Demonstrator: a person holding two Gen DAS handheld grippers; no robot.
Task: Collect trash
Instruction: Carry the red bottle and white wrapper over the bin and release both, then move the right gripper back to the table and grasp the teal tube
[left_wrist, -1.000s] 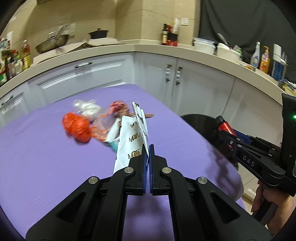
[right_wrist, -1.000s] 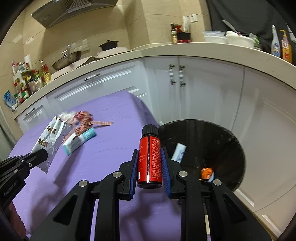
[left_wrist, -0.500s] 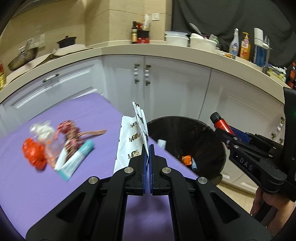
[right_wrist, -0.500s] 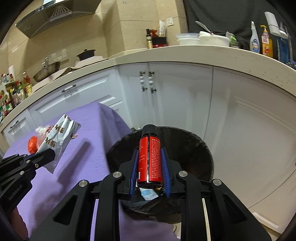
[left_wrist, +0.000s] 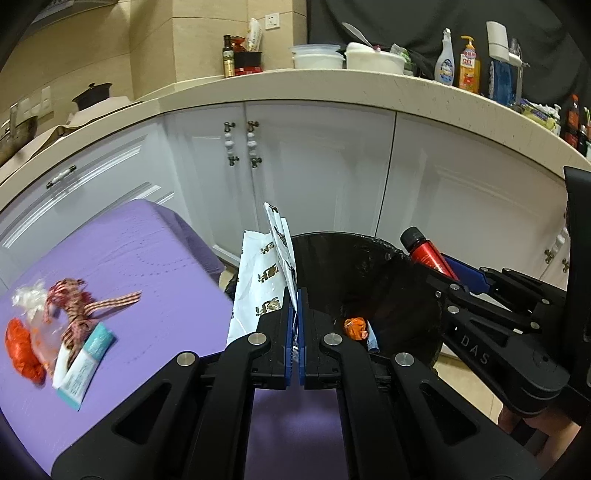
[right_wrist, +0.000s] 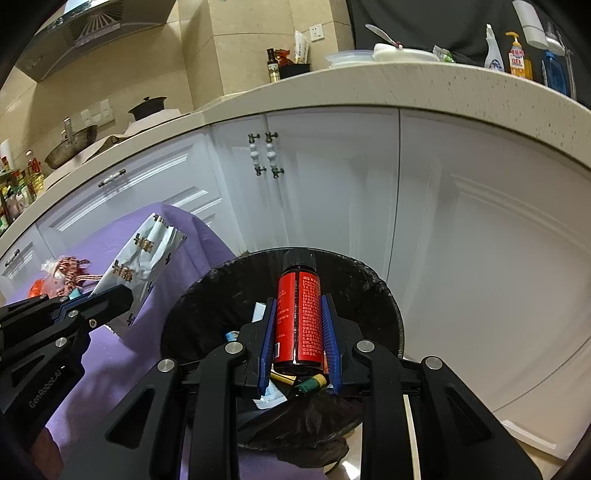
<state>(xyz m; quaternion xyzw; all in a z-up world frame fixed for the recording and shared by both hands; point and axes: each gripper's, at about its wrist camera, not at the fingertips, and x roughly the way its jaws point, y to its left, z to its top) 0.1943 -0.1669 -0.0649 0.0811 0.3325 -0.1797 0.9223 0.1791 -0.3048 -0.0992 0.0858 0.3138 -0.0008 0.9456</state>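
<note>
The left tongs (left_wrist: 295, 325) are pressed nearly together on the lower edge of a white crinkled foil bag with gold printed marks (left_wrist: 260, 284), which stands upright above the near corner of the purple cloth-covered worktop (left_wrist: 140, 258), just beside the round bin lined with a black plastic bag (left_wrist: 391, 258). Seen from the right wrist, that bag (right_wrist: 146, 262) hangs past the worktop's edge (right_wrist: 110, 354), its bottom hidden behind the left tongs (right_wrist: 114, 295).

The right tongs (right_wrist: 299, 325) grip a small red bottle with a black cap and fine white print (right_wrist: 300, 314) by its sides, the cap pointing away from the camera, held over the mouth of the bin (right_wrist: 207, 291). From the left wrist only the bottle's cap and upper body (left_wrist: 424, 251) show; the rest is hidden by the right tongs (left_wrist: 461, 280).

Inside the bin an orange crumpled scrap (left_wrist: 354, 328) lies at the bottom, along with a green cylinder with a gold end (right_wrist: 312, 384) and some pale packets that are partly covered and hard to identify.

On the worktop remain a red crumpled wrapper (left_wrist: 22, 350), a red-and-white striped ribbon (left_wrist: 85, 306), a teal and white tube (left_wrist: 85, 365) and a clear wrapper (left_wrist: 27, 297), blurred and overlapping at the left edge.
</note>
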